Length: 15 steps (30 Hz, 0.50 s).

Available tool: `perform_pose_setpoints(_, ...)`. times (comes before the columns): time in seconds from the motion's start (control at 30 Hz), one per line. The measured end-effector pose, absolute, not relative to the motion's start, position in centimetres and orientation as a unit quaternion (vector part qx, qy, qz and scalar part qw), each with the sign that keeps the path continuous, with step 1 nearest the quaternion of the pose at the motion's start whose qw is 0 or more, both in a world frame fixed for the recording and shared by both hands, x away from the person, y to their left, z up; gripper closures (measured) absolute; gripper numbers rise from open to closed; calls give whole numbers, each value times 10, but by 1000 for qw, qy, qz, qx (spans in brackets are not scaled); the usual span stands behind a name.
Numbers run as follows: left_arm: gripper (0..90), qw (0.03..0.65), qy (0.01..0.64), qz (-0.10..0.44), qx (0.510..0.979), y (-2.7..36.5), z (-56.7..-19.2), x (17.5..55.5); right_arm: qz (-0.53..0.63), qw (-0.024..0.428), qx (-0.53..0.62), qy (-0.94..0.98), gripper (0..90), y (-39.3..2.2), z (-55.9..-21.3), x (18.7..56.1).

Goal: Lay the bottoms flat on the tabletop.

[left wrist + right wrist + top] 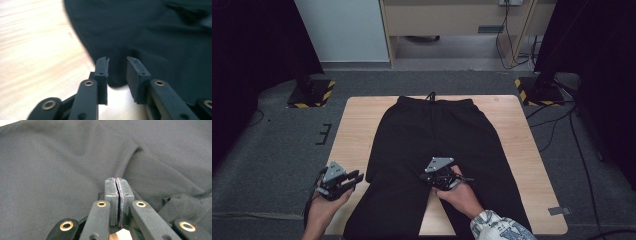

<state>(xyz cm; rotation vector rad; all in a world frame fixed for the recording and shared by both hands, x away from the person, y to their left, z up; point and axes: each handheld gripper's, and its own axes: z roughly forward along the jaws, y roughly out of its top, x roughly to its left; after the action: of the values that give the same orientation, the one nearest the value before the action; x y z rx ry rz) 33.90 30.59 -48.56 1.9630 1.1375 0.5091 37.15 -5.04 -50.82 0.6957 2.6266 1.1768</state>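
Black sweatpants [432,145] lie flat on a pale wooden table [512,150], waistband and drawstring at the far edge, both legs running toward the person, so the long axis runs near to far. Right gripper [443,176] sits over the crotch where the two legs part; in the right gripper view its jaws are pressed together, and whether a thin fold of cloth lies between them cannot be told. Left gripper [343,181] hovers at the table's near left, just beside the outer edge of the left leg; its jaws stand apart with nothing between them, the cloth edge directly ahead. The garment lies to the right of the left gripper's fingertips [103,65], so the left gripper is likely the one to take that outer edge.
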Motion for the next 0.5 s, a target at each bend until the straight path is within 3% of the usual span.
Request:
perform_pose_setpoints(0.17, 548, 378, 485, 187, 766, 304, -502, 384, 398, 83, 229, 885, 883, -46, -509, 369)
perform_pose_setpoints(0.4, 479, 331, 478, 175, 794, 288, -524, 407, 397, 79, 227, 886, 882, -42, -512, 369)
perform_pose_setpoints(0.5, 492, 329, 476, 178, 796, 285, -525, 409, 398, 78, 228, 885, 882, -42, -511, 369)
